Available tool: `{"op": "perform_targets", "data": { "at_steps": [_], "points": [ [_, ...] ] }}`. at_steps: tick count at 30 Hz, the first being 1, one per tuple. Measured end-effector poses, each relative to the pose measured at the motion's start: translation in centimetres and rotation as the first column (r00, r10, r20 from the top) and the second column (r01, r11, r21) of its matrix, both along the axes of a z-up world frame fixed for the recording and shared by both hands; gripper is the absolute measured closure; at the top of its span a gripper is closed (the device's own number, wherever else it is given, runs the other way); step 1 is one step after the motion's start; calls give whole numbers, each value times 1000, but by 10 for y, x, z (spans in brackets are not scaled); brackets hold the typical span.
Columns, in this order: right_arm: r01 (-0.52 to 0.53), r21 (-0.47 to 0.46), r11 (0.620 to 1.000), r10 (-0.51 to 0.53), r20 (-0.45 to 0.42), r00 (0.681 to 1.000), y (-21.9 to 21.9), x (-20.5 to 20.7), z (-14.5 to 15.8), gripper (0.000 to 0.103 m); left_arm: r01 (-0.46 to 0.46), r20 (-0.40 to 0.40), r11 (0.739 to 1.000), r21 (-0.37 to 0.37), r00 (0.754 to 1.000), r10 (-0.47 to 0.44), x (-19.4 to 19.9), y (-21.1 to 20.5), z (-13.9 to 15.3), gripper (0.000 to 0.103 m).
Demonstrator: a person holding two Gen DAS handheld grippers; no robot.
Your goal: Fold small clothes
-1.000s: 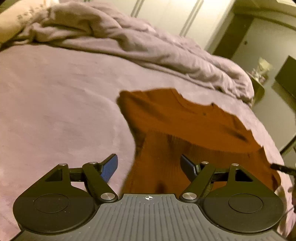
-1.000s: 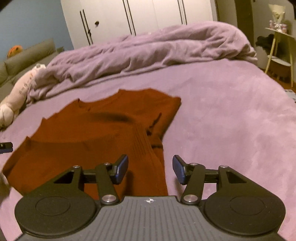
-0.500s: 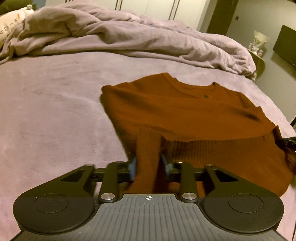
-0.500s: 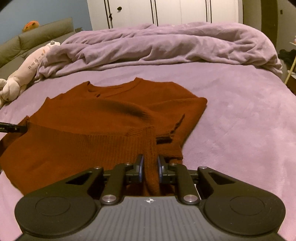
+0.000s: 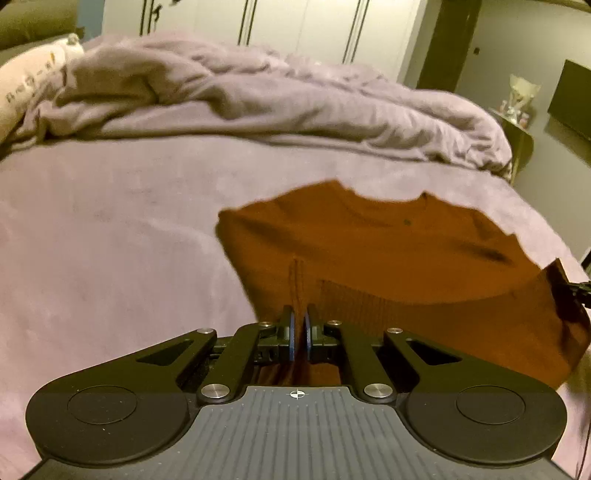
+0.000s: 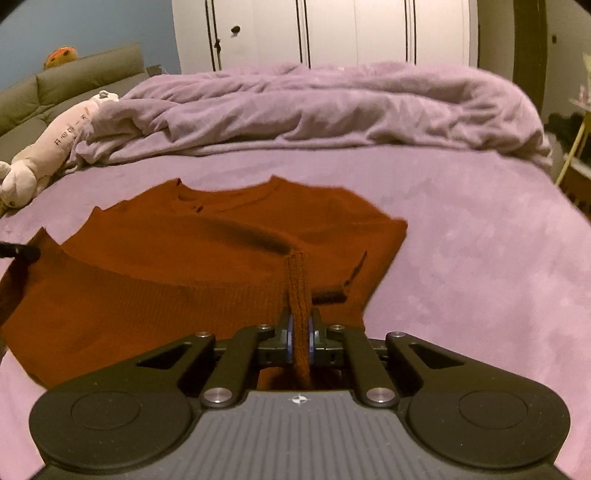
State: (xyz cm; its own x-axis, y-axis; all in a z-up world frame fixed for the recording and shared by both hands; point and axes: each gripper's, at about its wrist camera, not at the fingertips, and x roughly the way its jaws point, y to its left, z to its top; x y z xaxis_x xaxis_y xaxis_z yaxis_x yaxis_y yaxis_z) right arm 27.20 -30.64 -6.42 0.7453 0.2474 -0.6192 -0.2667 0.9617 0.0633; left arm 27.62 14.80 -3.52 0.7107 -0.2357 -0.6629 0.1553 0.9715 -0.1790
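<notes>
A rust-brown knitted sweater (image 5: 388,251) lies on the purple bed, collar toward the far side, its ribbed hem nearest me. My left gripper (image 5: 298,325) is shut on the hem at the sweater's left corner, a ridge of fabric pinched between the blue pads. My right gripper (image 6: 300,325) is shut on the hem of the sweater (image 6: 192,251) at its right corner, a ribbed fold standing up between the pads. The hem is lifted slightly off the bed and stretched between both grippers. Each view shows the other gripper's tip at the hem's far end.
A rumpled purple duvet (image 6: 314,110) is heaped across the far side of the bed. A plush toy (image 6: 44,147) lies at the far left by a green sofa (image 6: 74,85). White wardrobe doors (image 6: 325,33) stand behind. A small side table (image 5: 517,129) is at the right.
Both grippers went from open over the hem to shut on it. The pinched hem corners have lifted a little, and both views have shifted slightly across the bed.
</notes>
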Motion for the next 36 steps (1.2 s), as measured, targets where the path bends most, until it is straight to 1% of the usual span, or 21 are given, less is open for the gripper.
{"op": "perform_targets", "data": {
  "at_steps": [2, 6, 8, 9, 11, 13, 16, 18, 20, 21, 23, 26, 28, 30, 32, 33, 34, 35, 36],
  "points": [
    [-6, 13, 1000, 5, 25, 1000, 3, -3, 11, 97, 3, 27, 1000, 1, 1000, -3, 0, -3, 10, 96],
    [-3, 4, 1000, 2, 84, 996, 10, 4, 33, 97, -3, 98, 1000, -4, 995, 4, 12, -9, 35, 96],
    [15, -4, 1000, -14, 114, 993, 13, 16, 42, 97, -16, 131, 1000, -8, 991, 17, 25, -10, 47, 96],
    [31, -6, 1000, -30, 133, 991, 14, 22, 46, 97, -37, 154, 999, -6, 987, 37, 33, -10, 53, 96],
    [82, 8, 997, -82, 154, 985, 16, 40, 53, 97, -62, 173, 998, -4, 983, 62, 51, -10, 59, 96],
    [128, 11, 992, -128, 158, 979, 18, 60, 54, 97, -96, 160, 995, -15, 982, 97, 73, -9, 56, 96],
    [164, -8, 986, -162, 134, 978, 25, 94, 46, 97, -147, 77, 989, -29, 986, 149, 111, -6, 34, 96],
    [171, -54, 984, -165, 107, 981, 33, 116, 35, 97, -173, 21, 985, -9, 985, 174, 127, -5, 15, 96],
    [177, -91, 980, -171, 68, 983, 40, 134, 20, 97, -179, -3, 984, 23, 984, 179, 135, -8, -1, 96],
    [178, -105, 978, -173, 56, 983, 42, 141, 15, 97, -186, -4, 982, 32, 982, 186, 136, -9, -5, 96],
    [180, -126, 976, -175, 52, 983, 46, 150, 8, 97, -181, 8, 983, 26, 983, 181, 139, -6, -4, 96],
    [193, -129, 973, -182, 95, 979, 51, 163, 15, 97, -202, 63, 978, 47, 978, 199, 150, -5, 8, 96],
    [223, -127, 967, -206, 134, 969, 53, 176, 23, 97, -241, 106, 969, 52, 966, 234, 159, -4, 17, 96],
    [261, -133, 956, -238, 170, 956, 56, 187, 27, 97, -286, 139, 956, 60, 951, 275, 169, -7, 20, 95],
    [291, -151, 945, -262, 181, 948, 59, 199, 21, 96, -334, 149, 936, 110, 937, 316, 178, -13, 11, 94],
    [297, -157, 942, -270, 171, 947, 60, 204, 16, 95, -358, 134, 922, 148, 931, 340, 181, -16, 4, 91],
    [305, -162, 938, -283, 149, 948, 60, 208, 9, 94, -367, 115, 916, 163, 929, 352, 181, -17, -2, 86],
    [325, -159, 932, -308, 124, 943, 58, 209, 3, 94, -369, 95, 917, 149, 929, 358, 176, -17, -6, 81],
    [336, -134, 932, -323, 109, 940, 55, 206, 1, 94, -359, 84, 925, 127, 933, 351, 168, -17, -8, 69]
  ]
}}
